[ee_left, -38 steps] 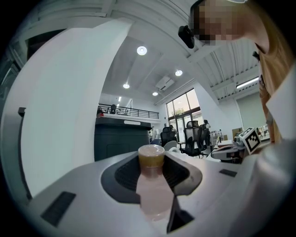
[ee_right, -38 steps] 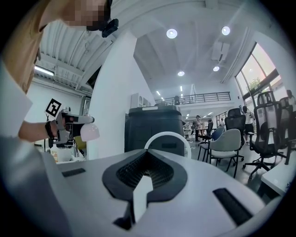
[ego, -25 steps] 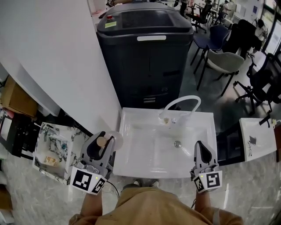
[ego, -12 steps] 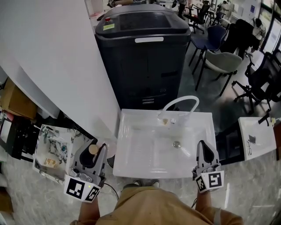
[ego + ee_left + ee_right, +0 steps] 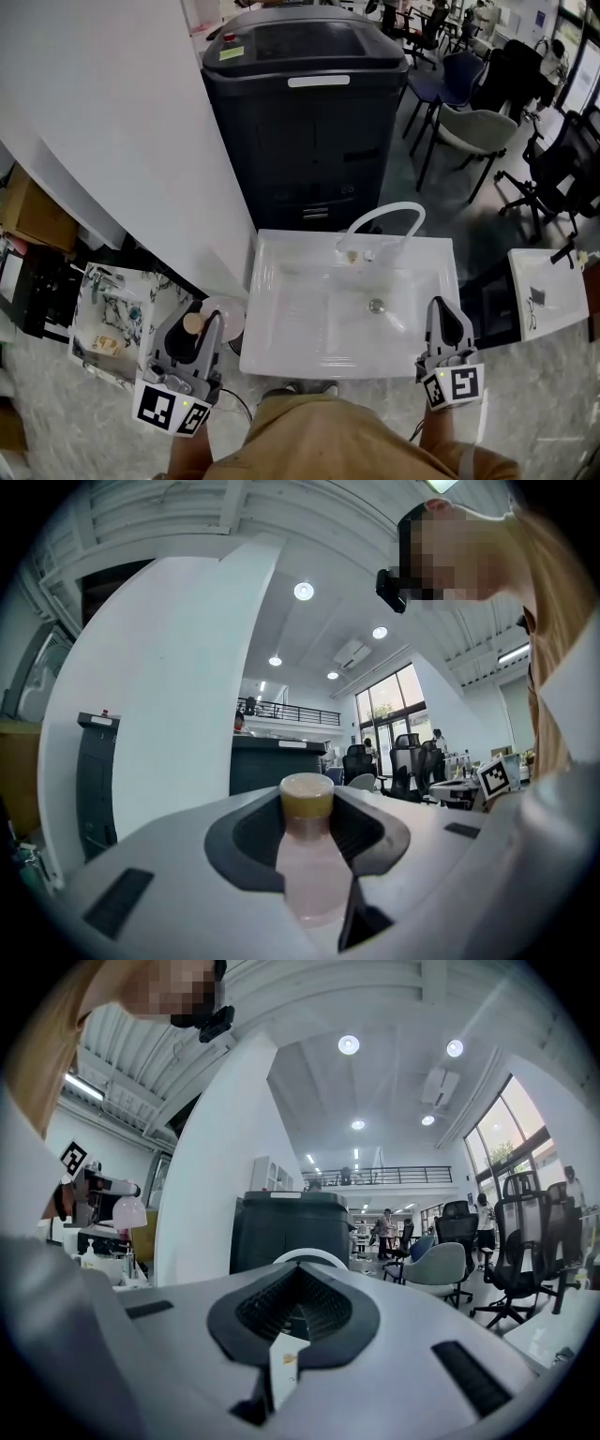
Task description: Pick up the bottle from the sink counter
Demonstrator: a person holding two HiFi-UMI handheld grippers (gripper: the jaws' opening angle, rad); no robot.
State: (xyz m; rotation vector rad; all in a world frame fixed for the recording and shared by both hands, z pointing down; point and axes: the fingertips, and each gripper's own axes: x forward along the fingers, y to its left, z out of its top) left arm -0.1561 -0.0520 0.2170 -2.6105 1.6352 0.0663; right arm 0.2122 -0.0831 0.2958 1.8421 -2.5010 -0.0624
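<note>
The left tool [image 5: 194, 321] is clamped on the pale pink bottle [image 5: 309, 874], with its jaws against the body below the tan cap [image 5: 307, 794]. In the head view only that cap shows between the jaws, and the left gripper view cuts off the bottle's base. The bottle is held upright just left of the white sink [image 5: 262, 281], off the bench, while the right tool [image 5: 444, 311] sits at the sink's near right corner, jaws drawn together on nothing.

White sink counter [image 5: 281, 361], curved faucet [image 5: 375, 215]
</note>
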